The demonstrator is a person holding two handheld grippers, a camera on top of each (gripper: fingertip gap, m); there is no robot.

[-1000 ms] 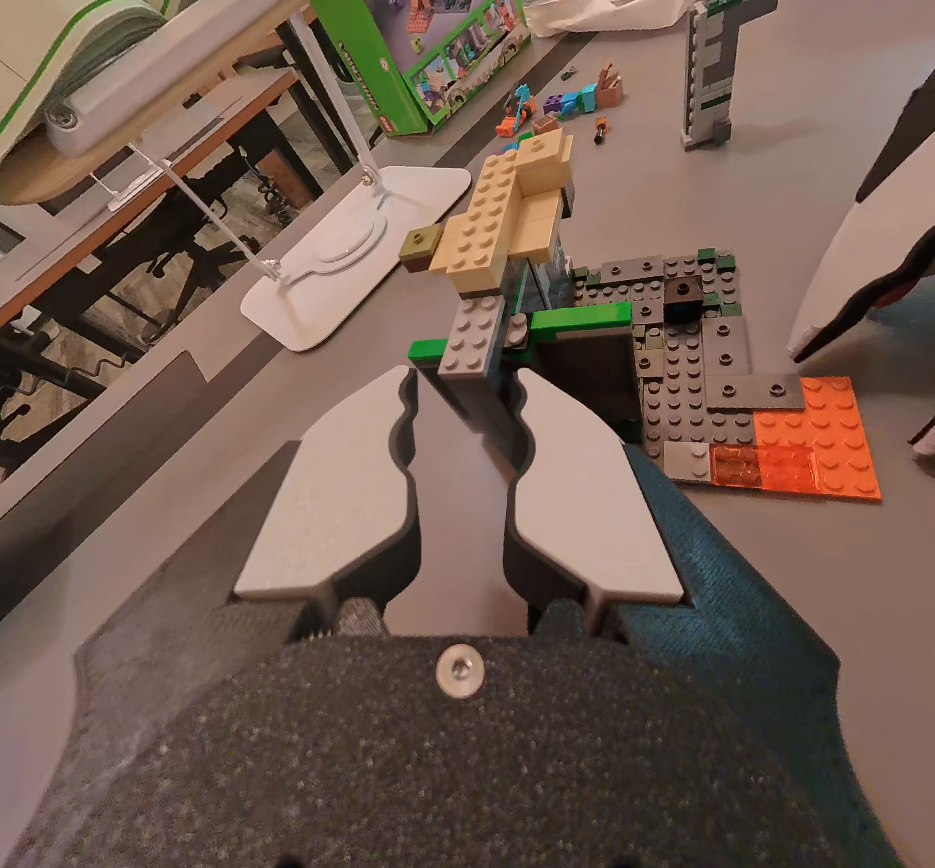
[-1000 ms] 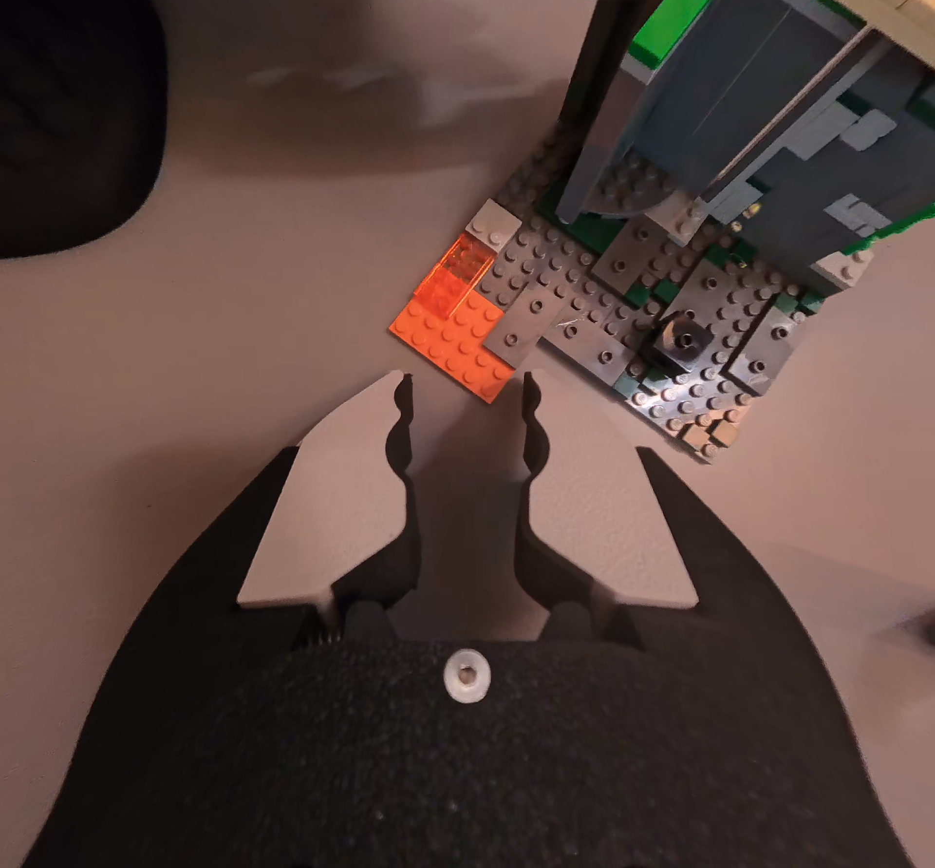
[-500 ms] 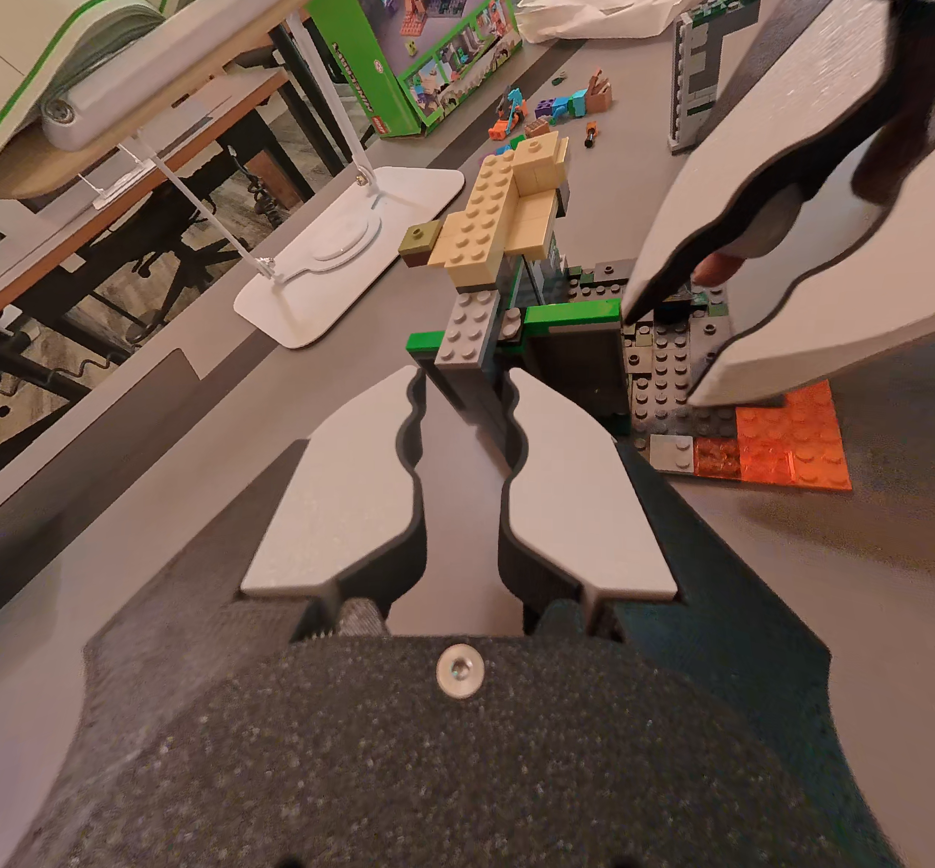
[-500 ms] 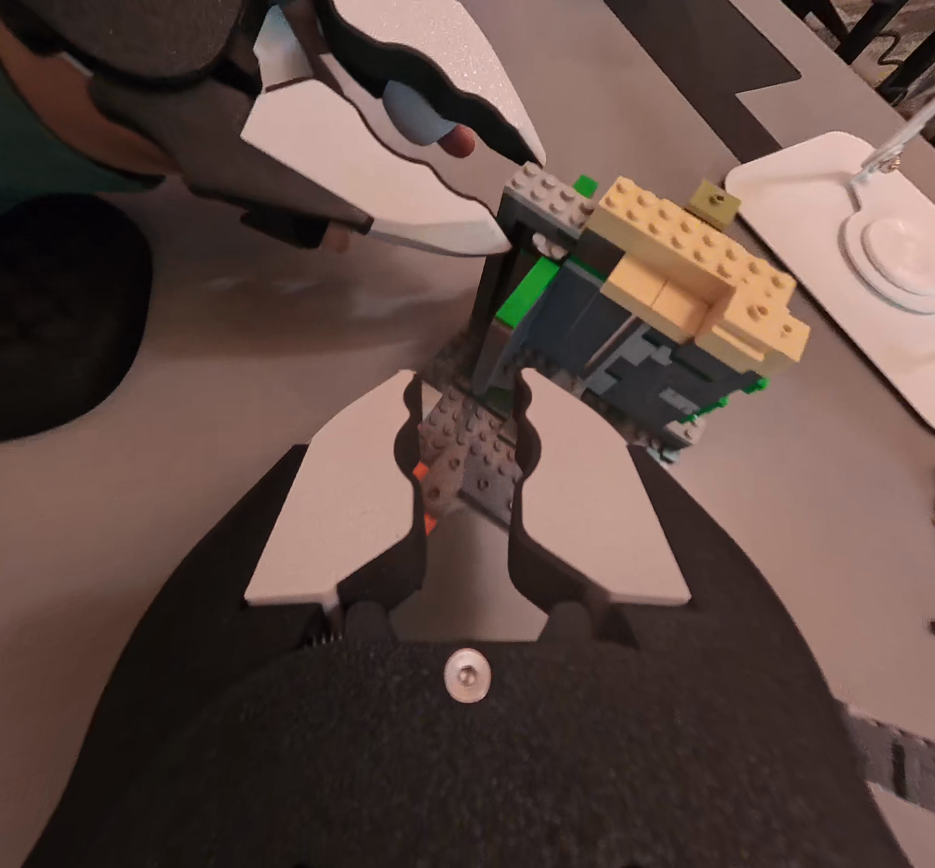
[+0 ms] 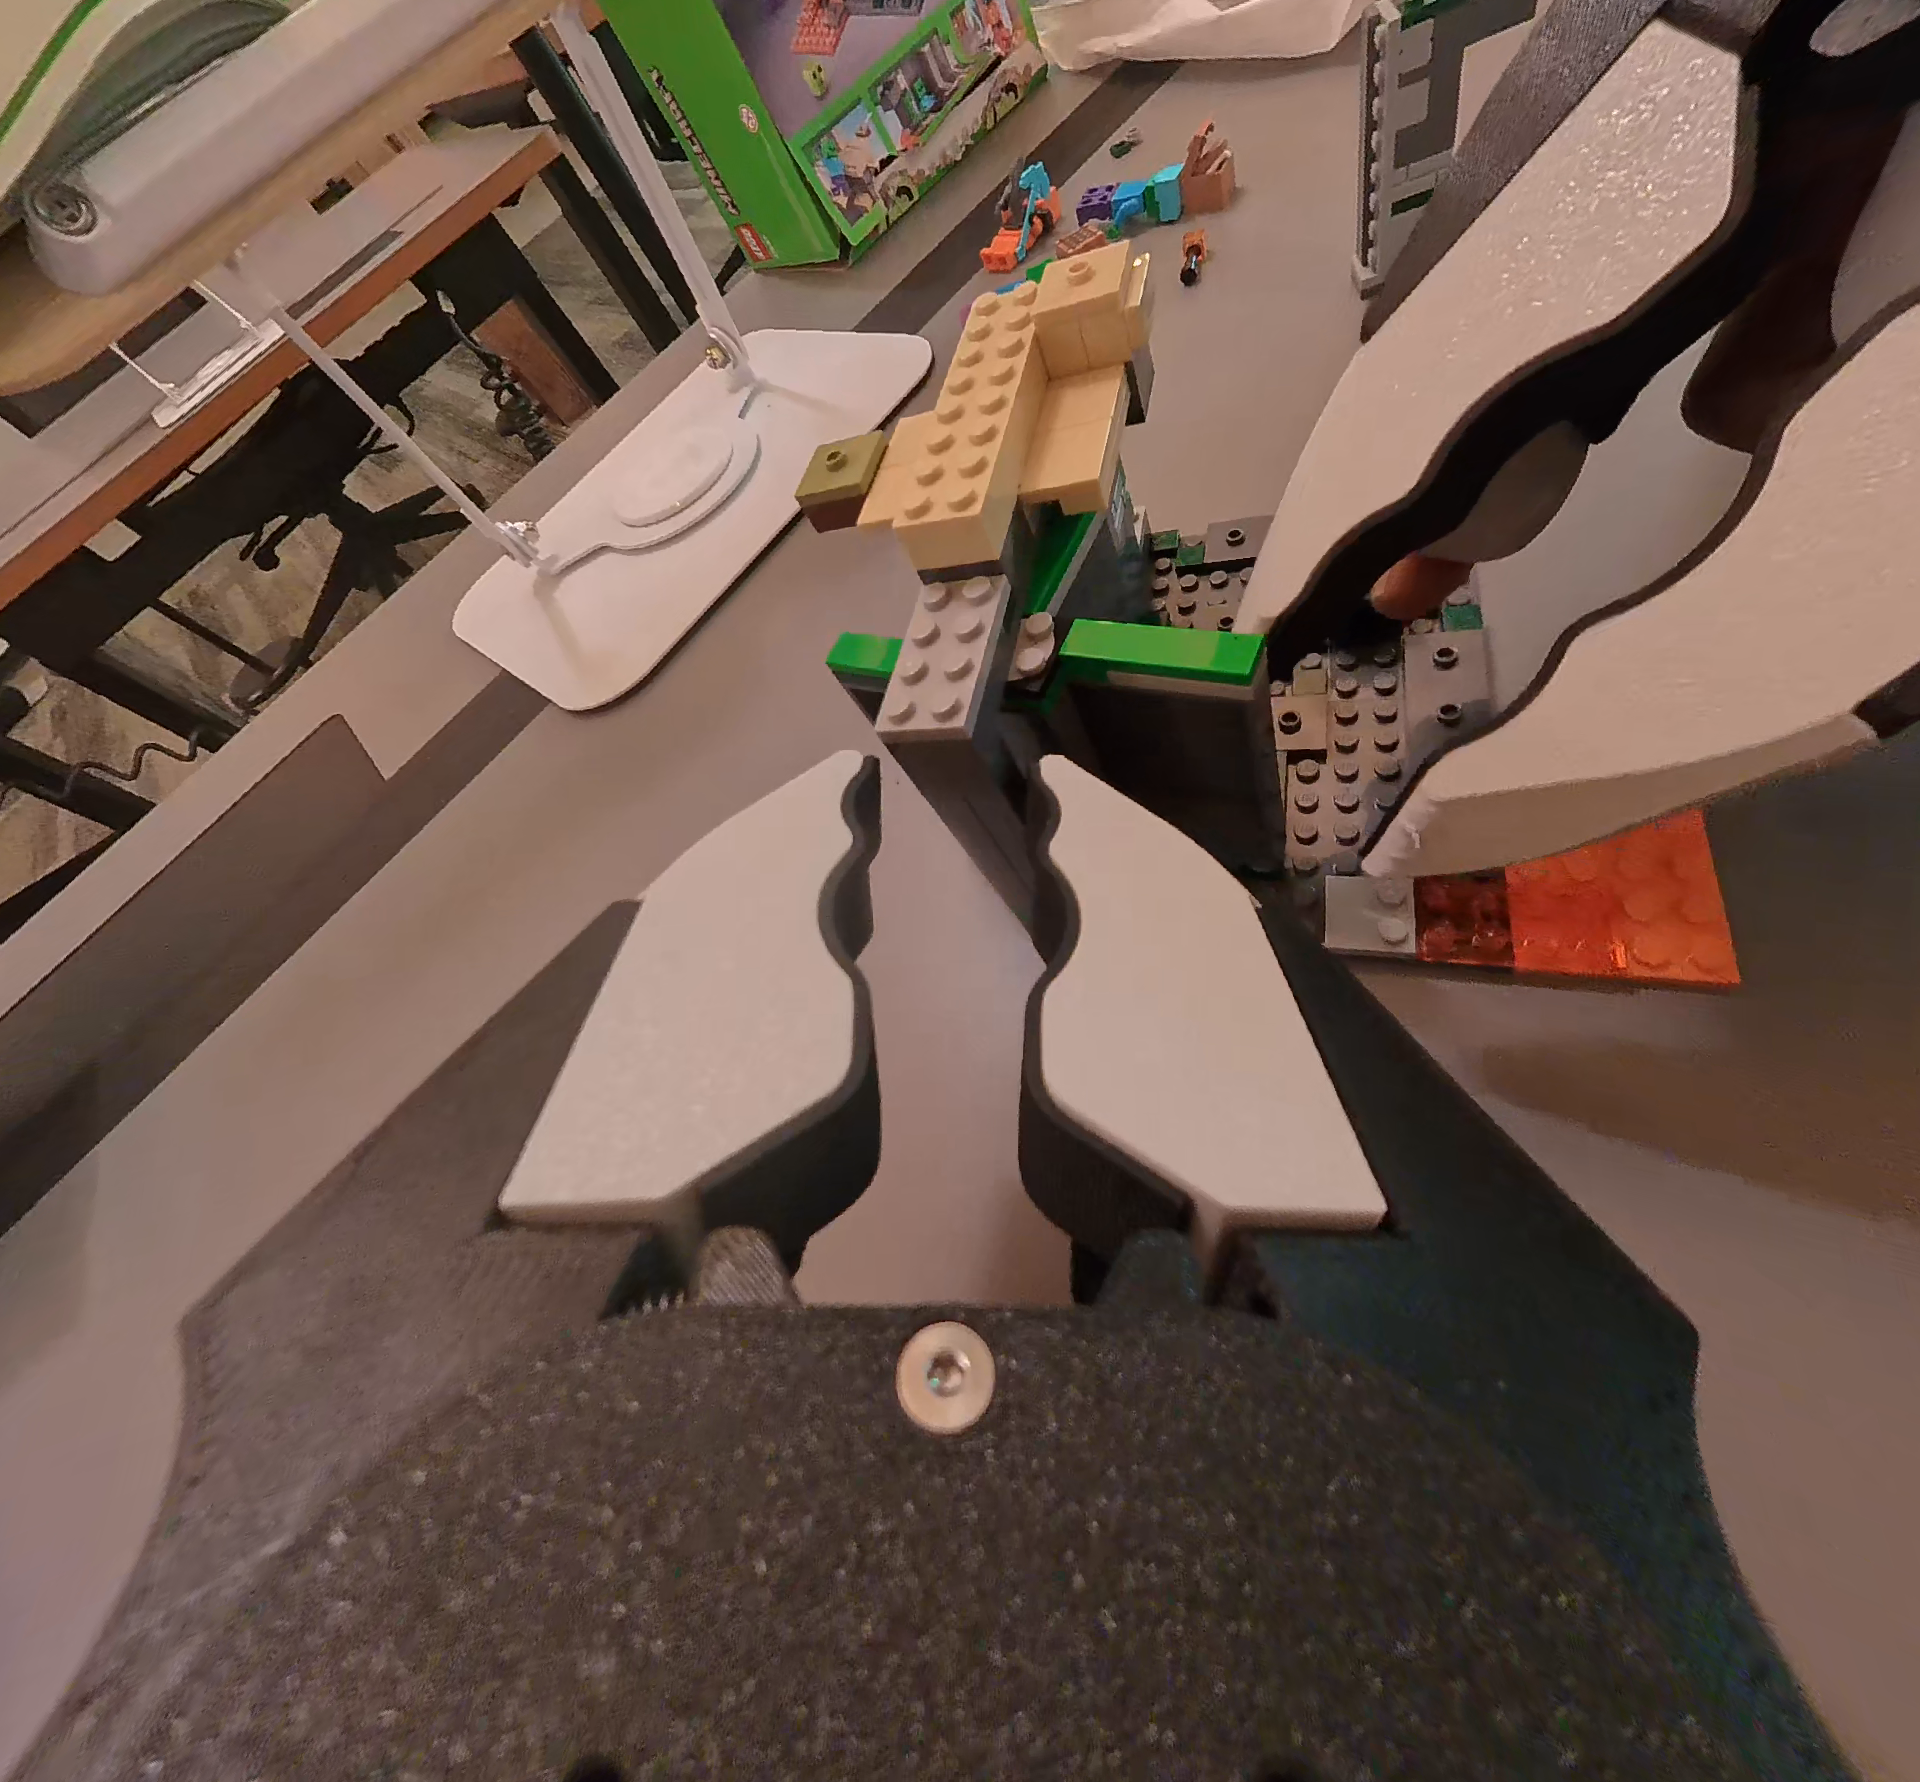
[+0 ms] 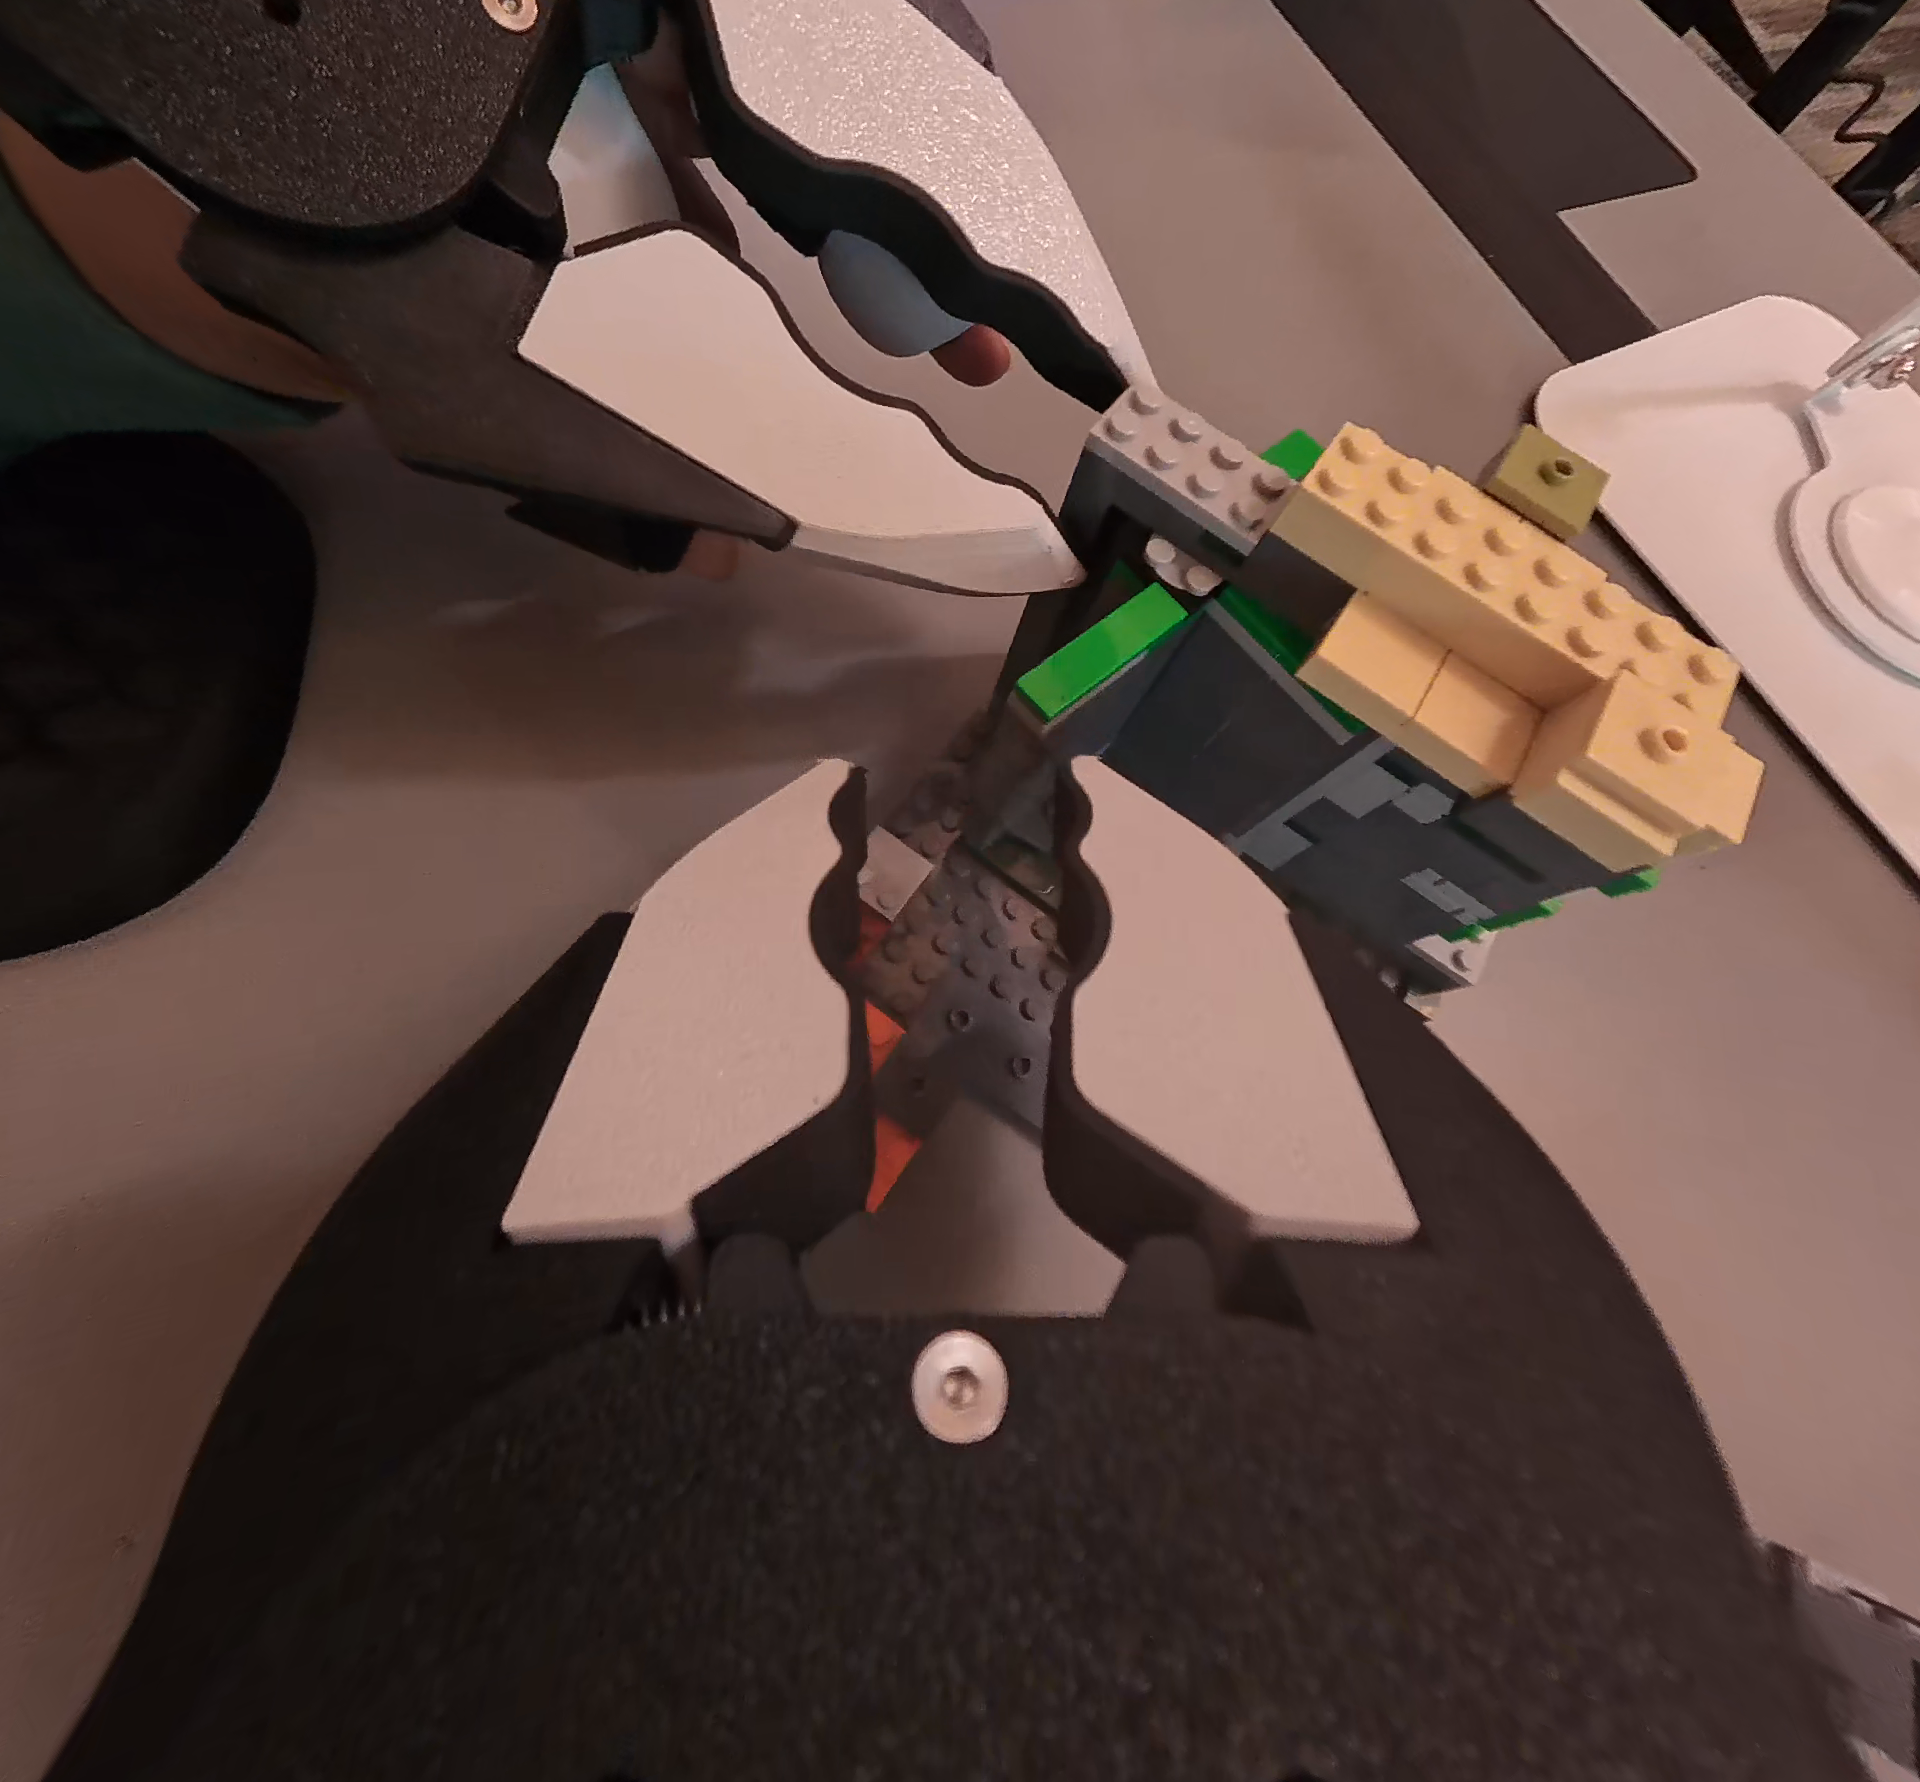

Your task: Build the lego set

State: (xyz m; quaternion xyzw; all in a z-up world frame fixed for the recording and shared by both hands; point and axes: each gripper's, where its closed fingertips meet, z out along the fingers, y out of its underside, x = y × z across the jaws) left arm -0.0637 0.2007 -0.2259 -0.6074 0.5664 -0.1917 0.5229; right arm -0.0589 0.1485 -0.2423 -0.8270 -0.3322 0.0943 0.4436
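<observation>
While lego build (image 5: 1049,527) stands mid-table on grey studded baseplate (image 5: 1340,756), left gripper (image 5: 961,776) sits part-open, fingertips flanking grey pillar at near-left corner; firm contact cannot tell. Right gripper (image 6: 961,792) part-open over baseplate, tips at build's dark wall; grip cannot tell. Tan bricks top build. Orange plate (image 5: 1621,911) at baseplate's near-right edge. Green box (image 5: 831,70), loose pieces (image 5: 1122,205) far behind.

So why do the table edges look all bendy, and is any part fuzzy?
Left wrist view: the wide lens bows the table edge and stretches the green box; light is warm and dim, focus fairly sharp. Right wrist view: same bending, the lego build is crisp, but the bottom right corner smears, and a soft shadow lies under the left hand-held gripper.
</observation>
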